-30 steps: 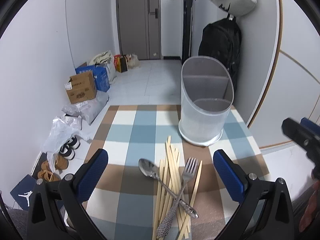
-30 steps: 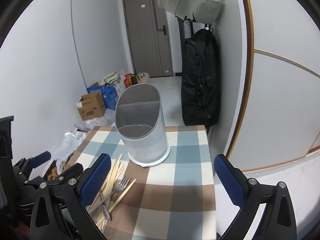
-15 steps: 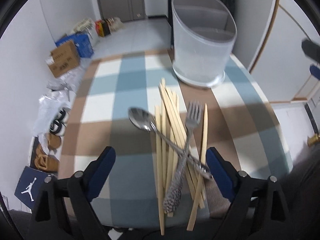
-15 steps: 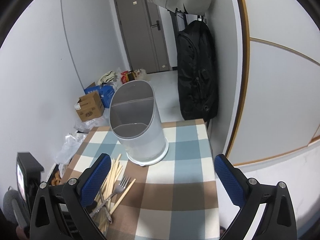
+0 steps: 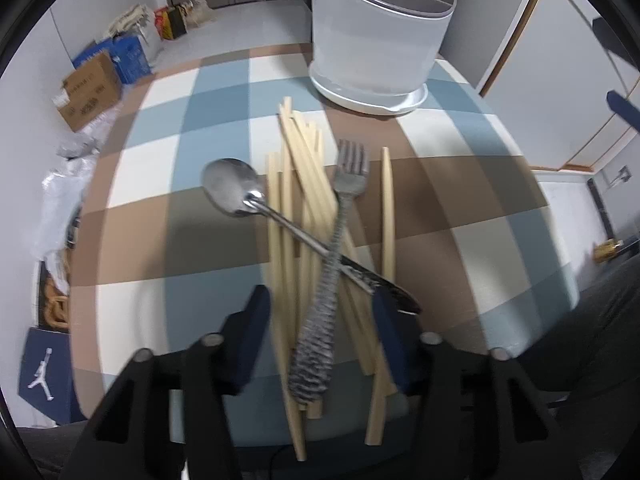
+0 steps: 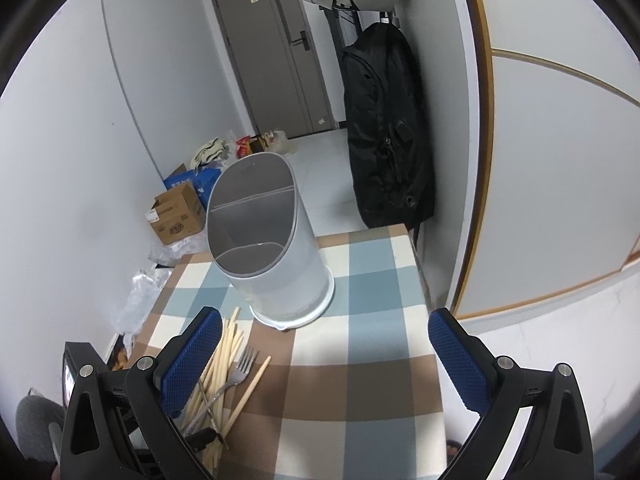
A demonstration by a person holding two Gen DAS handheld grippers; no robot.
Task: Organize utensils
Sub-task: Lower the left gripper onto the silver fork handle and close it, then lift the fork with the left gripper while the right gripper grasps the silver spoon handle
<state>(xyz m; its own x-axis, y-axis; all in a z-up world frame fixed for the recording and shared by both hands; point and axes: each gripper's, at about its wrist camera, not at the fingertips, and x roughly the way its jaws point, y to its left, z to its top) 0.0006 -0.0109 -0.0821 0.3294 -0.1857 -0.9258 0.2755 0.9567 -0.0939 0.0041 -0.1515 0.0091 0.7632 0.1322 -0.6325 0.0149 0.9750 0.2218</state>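
Note:
A pile of wooden chopsticks (image 5: 296,200) lies on the checked tablecloth, with a steel fork (image 5: 348,176) and a steel spoon (image 5: 236,188) crossed on top. My left gripper (image 5: 320,320) is low over the pile's near end, its blue fingers (image 5: 256,320) partly closed on either side of the fork's patterned handle (image 5: 316,344) and several chopsticks. The white utensil holder (image 5: 380,32) stands behind the pile, empty. My right gripper (image 6: 324,360) is wide open and empty, above the table right of the pile (image 6: 224,364) and near the holder (image 6: 272,248).
The table's near edge (image 5: 500,344) and right edge (image 6: 424,280) are close. A black backpack (image 6: 388,128) hangs by the wall behind the table. Cardboard boxes (image 6: 176,212) and bags lie on the floor at left.
My left gripper has dropped down and forward onto the near end of the pile, and its fingers have narrowed around the fork handle. My right gripper has risen slightly and stays open.

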